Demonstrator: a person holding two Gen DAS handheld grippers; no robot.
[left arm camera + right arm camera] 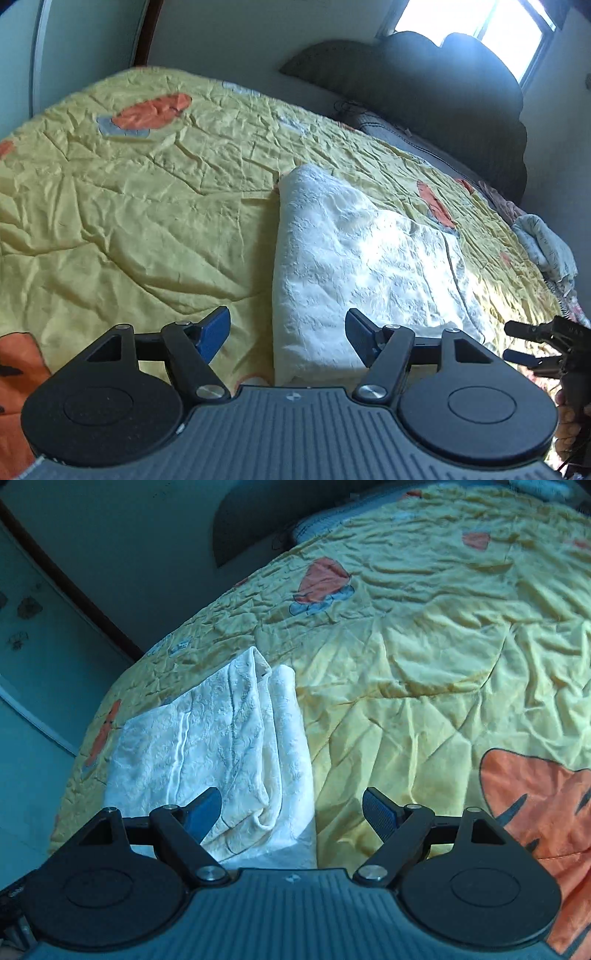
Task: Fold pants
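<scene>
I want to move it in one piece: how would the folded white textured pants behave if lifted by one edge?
The folded white textured pants would probably droop and unfold: the layers look soft and loosely stacked. They seem light, and might drag on the wrinkled yellow quilt.

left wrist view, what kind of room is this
Most likely a bedroom: a bed under a wrinkled yellow quilt, a dark padded headboard below a window, and white pants lying folded on it.
</scene>
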